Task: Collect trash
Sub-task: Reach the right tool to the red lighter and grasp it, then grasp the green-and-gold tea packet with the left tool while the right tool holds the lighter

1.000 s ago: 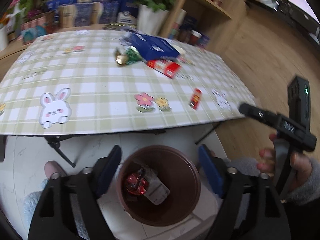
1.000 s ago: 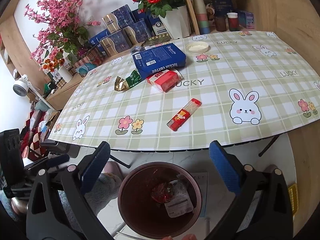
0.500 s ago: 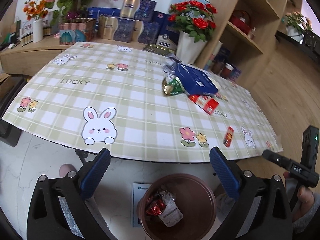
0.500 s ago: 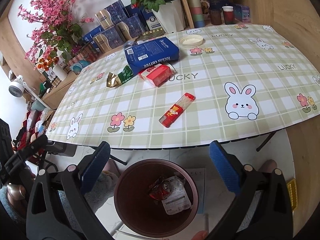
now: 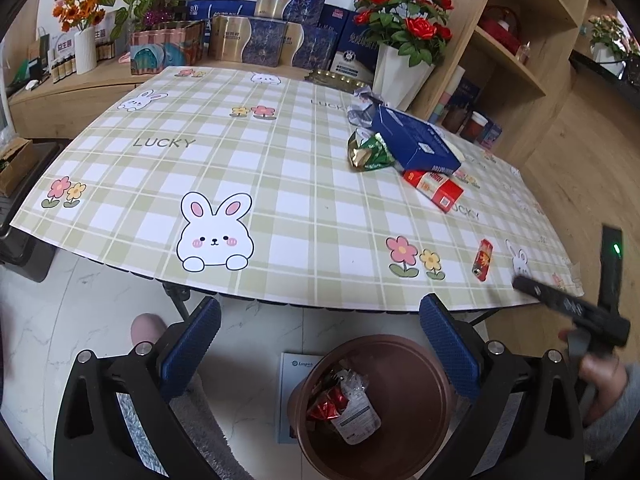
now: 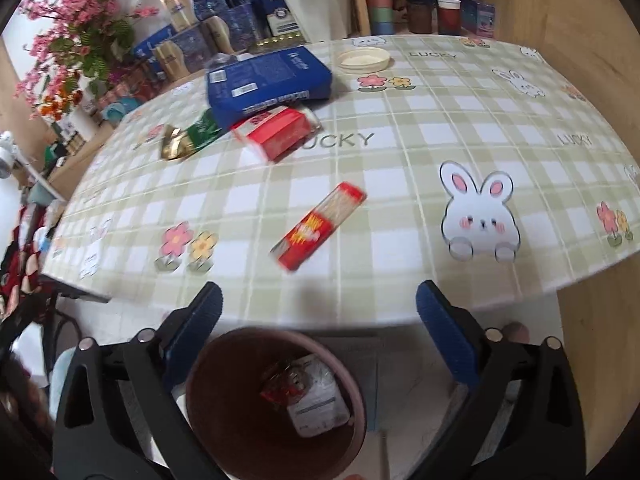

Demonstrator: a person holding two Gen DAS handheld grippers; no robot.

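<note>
Hidden, cropped and smeared parts

Right wrist view motion-blurred: print on the red stick packet (image 6: 318,227) near the desk's (image 6: 400,184) front edge unreadable. Brown bin (image 5: 404,396) cropped by the bottom edge; booklet (image 5: 289,392) half hidden behind it; green wrapper (image 5: 370,152) partly tucked under the blue box (image 5: 416,142).

A brown bin (image 5: 400,412) on the floor held crumpled wrappers (image 5: 344,404). On the table lay a red packet (image 6: 318,226), red box (image 6: 276,134), green-gold wrapper (image 5: 368,152) and blue box (image 5: 416,142).
</note>
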